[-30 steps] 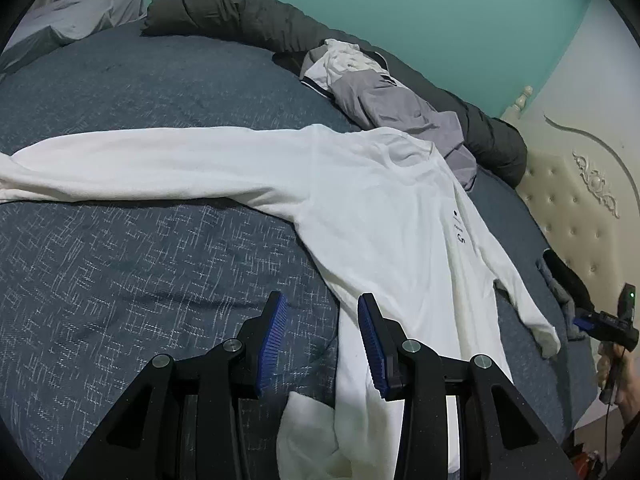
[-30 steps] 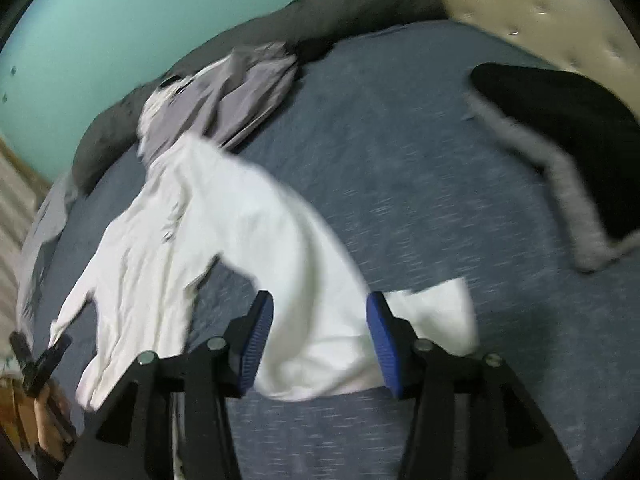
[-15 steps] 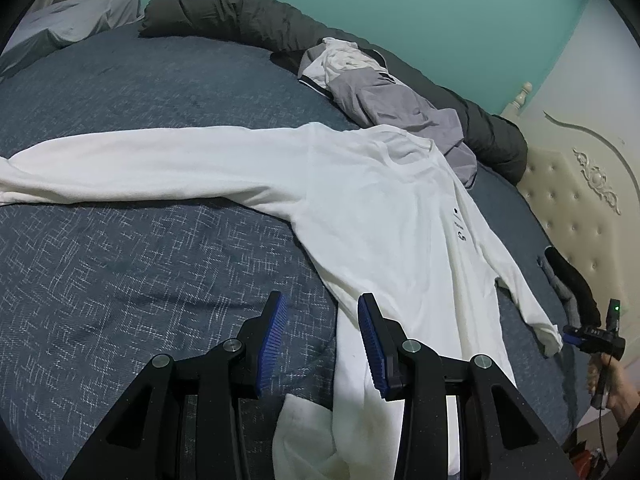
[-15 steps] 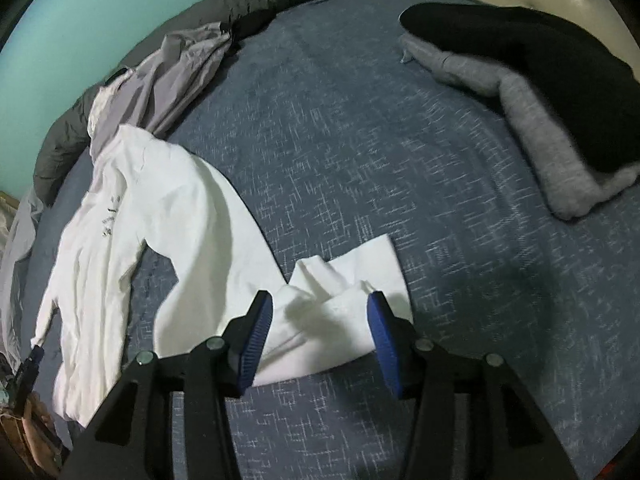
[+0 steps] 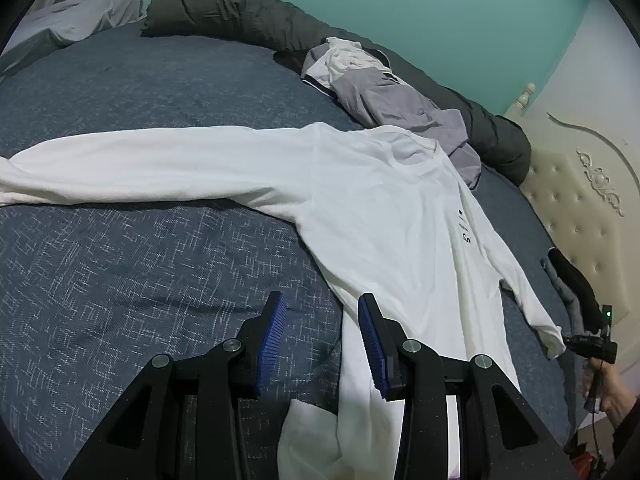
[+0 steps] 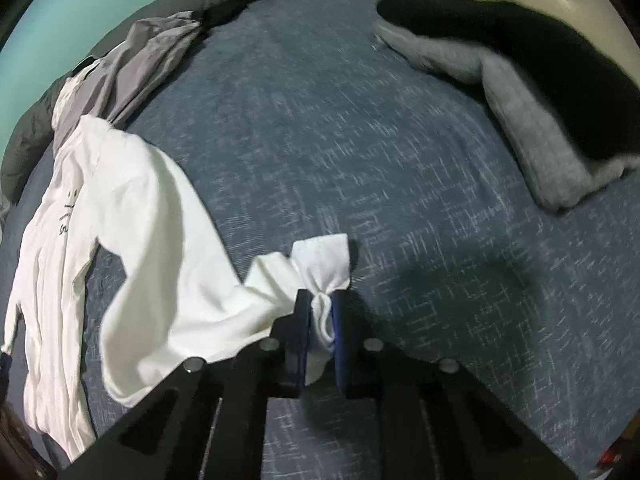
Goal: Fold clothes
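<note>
A white long-sleeved knit shirt [image 5: 384,216] lies spread flat across the middle of the bed [image 5: 120,272], whose blue-grey woven cover is flecked with pale dashes. One sleeve stretches toward the bed's left edge; the other ends in a bunched cuff [image 6: 324,264]. The right gripper [image 6: 321,312] tilts steeply down, and its blue ribbed fingers have just been closing and now pinch that cuff's gathered cloth. The left gripper [image 5: 322,320] hovers over the shirt's hem near the bed's near edge, its fingers spread with nothing between them. A crumpled grey and white jacket [image 5: 384,92] sits by the far edge against a dark grey rolled quilt [image 5: 248,20]. A folded pile of black and grey fleece clothes [image 6: 532,92] lies beside the tufted cream headboard [image 5: 572,216]. Bare cover lies between the cuff and this pile.
</note>
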`<state>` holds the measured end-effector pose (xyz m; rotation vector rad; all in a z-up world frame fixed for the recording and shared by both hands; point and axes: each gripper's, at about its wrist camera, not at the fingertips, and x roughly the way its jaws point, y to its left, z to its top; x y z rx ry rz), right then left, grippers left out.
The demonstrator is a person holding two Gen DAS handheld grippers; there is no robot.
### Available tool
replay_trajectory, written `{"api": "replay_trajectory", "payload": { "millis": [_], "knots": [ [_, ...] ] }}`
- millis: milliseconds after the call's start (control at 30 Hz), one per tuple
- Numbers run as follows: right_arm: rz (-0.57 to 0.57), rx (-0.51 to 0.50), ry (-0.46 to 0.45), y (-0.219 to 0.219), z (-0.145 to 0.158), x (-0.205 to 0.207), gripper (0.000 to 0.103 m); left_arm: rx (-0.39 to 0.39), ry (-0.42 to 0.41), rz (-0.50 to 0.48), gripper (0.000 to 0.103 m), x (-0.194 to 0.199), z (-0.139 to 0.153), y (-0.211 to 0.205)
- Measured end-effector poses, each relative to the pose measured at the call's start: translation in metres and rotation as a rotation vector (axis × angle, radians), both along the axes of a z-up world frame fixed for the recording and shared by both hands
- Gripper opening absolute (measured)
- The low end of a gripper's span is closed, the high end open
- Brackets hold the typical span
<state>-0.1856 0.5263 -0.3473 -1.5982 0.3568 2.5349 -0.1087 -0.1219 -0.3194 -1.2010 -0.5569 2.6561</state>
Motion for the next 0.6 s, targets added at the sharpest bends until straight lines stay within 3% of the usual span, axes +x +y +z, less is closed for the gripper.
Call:
{"api": "replay_trajectory", "payload": {
  "millis": [133,333,600],
  "knots": [
    [-0.002,0.034,0.126,0.005,0.045,0.005,0.008,-0.003,0.001,-0.001,0.041,0.000,0.000,0.002],
    [-0.103,0.131,0.307,0.055,0.130,0.006,0.008,-0.007,0.008,0.007,0.041,0.001,0.002,-0.001],
    [-0.170,0.183,0.370,0.111,0.176,0.000,0.008,-0.017,0.006,0.013,0.041,0.000,0.001,-0.001]
  ]
}}
